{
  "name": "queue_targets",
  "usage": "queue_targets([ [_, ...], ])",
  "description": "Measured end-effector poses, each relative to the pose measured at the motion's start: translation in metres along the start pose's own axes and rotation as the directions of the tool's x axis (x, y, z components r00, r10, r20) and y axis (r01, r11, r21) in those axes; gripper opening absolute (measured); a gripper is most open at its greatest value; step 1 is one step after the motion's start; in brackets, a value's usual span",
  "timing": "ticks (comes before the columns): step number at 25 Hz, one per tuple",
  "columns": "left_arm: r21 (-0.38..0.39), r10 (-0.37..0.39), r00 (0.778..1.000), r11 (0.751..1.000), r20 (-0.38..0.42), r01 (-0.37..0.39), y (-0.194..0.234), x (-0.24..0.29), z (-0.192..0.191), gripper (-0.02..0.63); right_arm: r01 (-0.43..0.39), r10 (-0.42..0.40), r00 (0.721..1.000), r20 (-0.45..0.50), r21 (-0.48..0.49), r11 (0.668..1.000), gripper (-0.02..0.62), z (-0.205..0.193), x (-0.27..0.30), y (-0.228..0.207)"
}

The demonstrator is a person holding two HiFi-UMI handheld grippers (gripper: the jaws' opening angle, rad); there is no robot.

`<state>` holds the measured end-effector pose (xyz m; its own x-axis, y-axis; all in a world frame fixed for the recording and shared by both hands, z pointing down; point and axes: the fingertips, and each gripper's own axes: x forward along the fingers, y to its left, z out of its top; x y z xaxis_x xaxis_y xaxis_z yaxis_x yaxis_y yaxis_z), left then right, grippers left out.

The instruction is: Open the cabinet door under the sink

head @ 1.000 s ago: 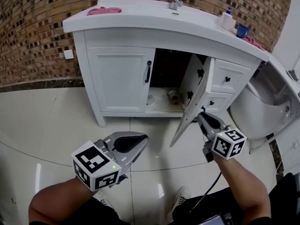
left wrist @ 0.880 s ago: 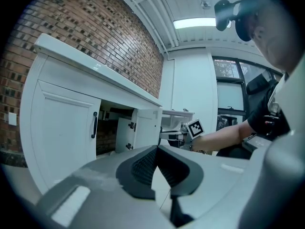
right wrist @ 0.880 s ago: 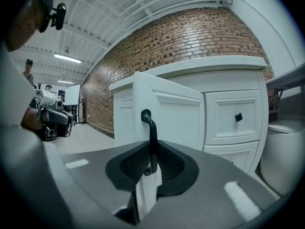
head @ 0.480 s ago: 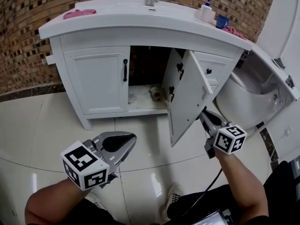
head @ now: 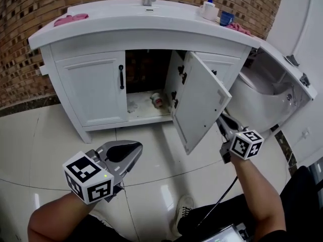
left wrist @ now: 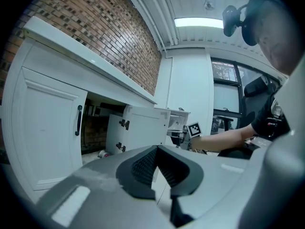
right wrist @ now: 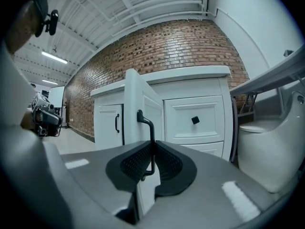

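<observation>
The white vanity cabinet (head: 65, 42) under the sink has two doors. Its left door (head: 93, 87) is closed; the right door (head: 199, 105) stands swung out toward me. My right gripper (head: 222, 119) is at that door's outer edge. In the right gripper view its jaws (right wrist: 152, 147) are closing with the black door handle (right wrist: 145, 120) between the pads, which press on it. My left gripper (head: 133, 153) hangs low over the floor, in front of the closed door, shut on nothing (left wrist: 156, 149).
A toilet (head: 262, 100) stands right of the vanity, close to the open door. A small container (head: 157, 100) lies inside the cabinet. A soap bottle (head: 208, 8), blue cup (head: 226, 18) and pink cloth (head: 70, 19) sit on the countertop. Two drawers (right wrist: 195, 119) are beside the open door.
The right door has swung farther open, with my right gripper moving outward on its handle. The left gripper has shifted slightly left.
</observation>
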<state>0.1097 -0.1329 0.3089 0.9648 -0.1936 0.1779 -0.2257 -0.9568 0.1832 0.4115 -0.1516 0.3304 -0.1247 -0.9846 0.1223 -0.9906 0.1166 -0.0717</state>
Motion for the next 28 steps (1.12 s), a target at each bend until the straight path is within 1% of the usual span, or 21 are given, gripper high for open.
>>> queue_targets([
  [3,0.006,0.006,1.0,1.0,-0.003,-0.006,0.004,-0.001,-0.003,0.006,0.008,-0.008,1.0,-0.006,-0.029,1.0,0.026,-0.001,-0.001,0.002],
  [10,0.0,0.039,0.999,0.999,0.003,-0.039,0.009,-0.016,0.0,0.006,0.091,-0.095,0.994,-0.056,-0.07,0.993,0.029,-0.002,-0.016,-0.001],
  [12,0.0,0.048,0.999,0.999,0.012,-0.048,0.01,-0.02,0.002,0.006,0.123,-0.128,0.988,-0.087,-0.06,0.991,0.029,-0.005,-0.021,-0.004],
  [14,0.003,0.055,0.998,0.998,0.019,-0.055,0.01,-0.024,0.003,0.006,0.148,-0.15,0.981,-0.124,-0.029,0.989,0.029,-0.009,-0.026,-0.004],
  [16,0.007,0.063,0.998,0.998,0.021,-0.064,0.01,-0.029,0.003,0.006,0.141,-0.139,0.978,-0.153,0.007,0.99,0.029,-0.012,-0.031,0.008],
  [17,0.01,0.068,0.997,0.998,0.021,-0.068,0.011,-0.032,0.002,0.006,0.121,-0.115,0.98,-0.163,0.023,0.992,0.028,-0.012,-0.031,0.019],
  [19,0.013,0.08,0.997,0.997,0.022,-0.08,0.013,-0.038,0.001,0.006,0.053,-0.045,0.984,-0.174,0.04,0.998,0.027,-0.011,-0.029,0.049],
  [21,0.008,0.099,0.995,0.995,0.026,-0.099,0.015,-0.045,0.001,0.006,-0.033,0.038,0.984,-0.173,0.033,0.999,0.021,-0.005,-0.025,0.085],
  [23,0.004,0.112,0.993,0.994,0.035,-0.112,0.015,-0.052,0.002,0.006,-0.127,0.127,0.979,-0.16,0.013,0.992,0.011,0.006,-0.023,0.122],
  [25,0.01,0.118,0.992,0.993,0.047,-0.119,0.013,-0.058,0.005,0.006,-0.225,0.221,0.965,-0.141,-0.011,0.974,0.009,0.019,-0.024,0.161],
  [28,0.02,0.121,0.99,0.992,0.067,-0.123,0.005,-0.069,0.01,0.006,-0.356,0.347,0.93,-0.123,-0.062,0.932,0.008,0.035,-0.03,0.216],
])
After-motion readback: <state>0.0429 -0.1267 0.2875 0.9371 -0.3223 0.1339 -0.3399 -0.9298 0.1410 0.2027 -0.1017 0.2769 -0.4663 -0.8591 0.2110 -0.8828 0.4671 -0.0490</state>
